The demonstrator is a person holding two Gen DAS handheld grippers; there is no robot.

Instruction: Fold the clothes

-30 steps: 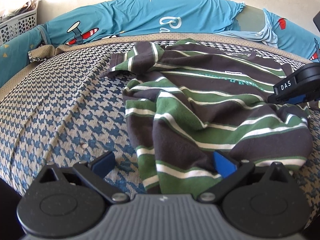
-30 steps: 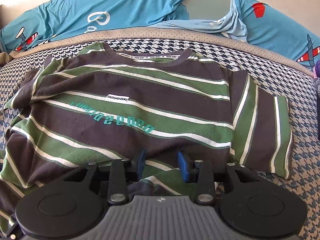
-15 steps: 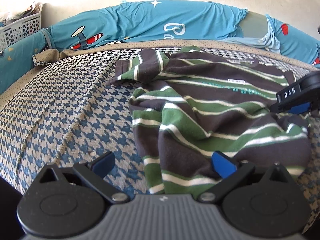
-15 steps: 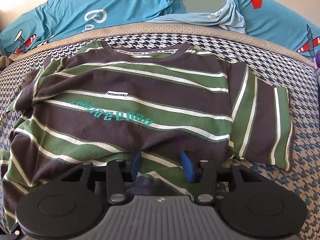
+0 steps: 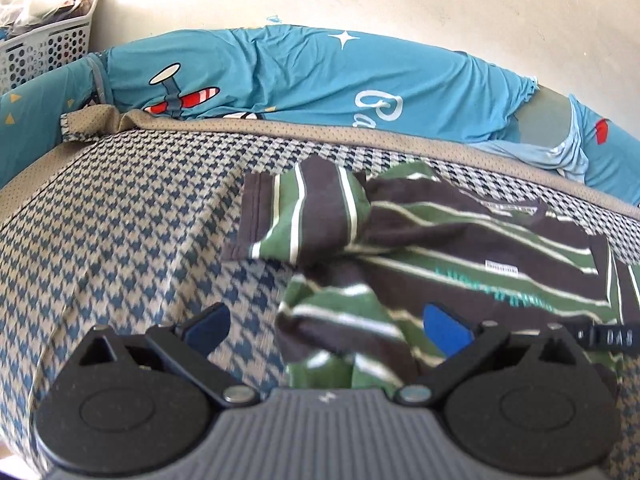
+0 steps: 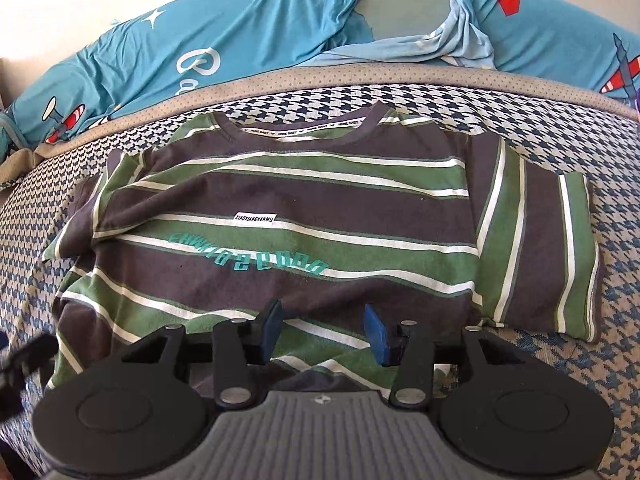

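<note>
Laundry is heaped, too blurred to sort out, in a white perforated plastic basket [image 5: 48, 46] seen at the far left of the left wrist view, behind the bed. No other container is shown. On the bed's blue-and-beige houndstooth woven cover [image 5: 120, 232] a short-sleeved T-shirt striped in dark brown, green and white [image 6: 288, 216] is laid front up, its collar toward a beige dotted border strip [image 6: 400, 76] and a turquoise sheet printed with aeroplanes and stars [image 6: 240, 24] beyond it. One sleeve is spread flat at the right of the right wrist view; the opposite sleeve and the hem below it are seen crumpled and partly turned over in the left wrist view, where that part is smeared by motion.

The left gripper [image 5: 324, 324] is held with its blue-padded jaws spread wide; the rumpled hem lies between and below them, unpinched. The right gripper [image 6: 322, 332] is shown with jaws partly spread after just having been opening; the lower edge of the shirt lies between the pads, untouched by them as far as can be told.

Bare cover is left open on the collarless side of the crumpled sleeve, out to the bed's curved edge, and a narrower band is left past the flat sleeve.
</note>
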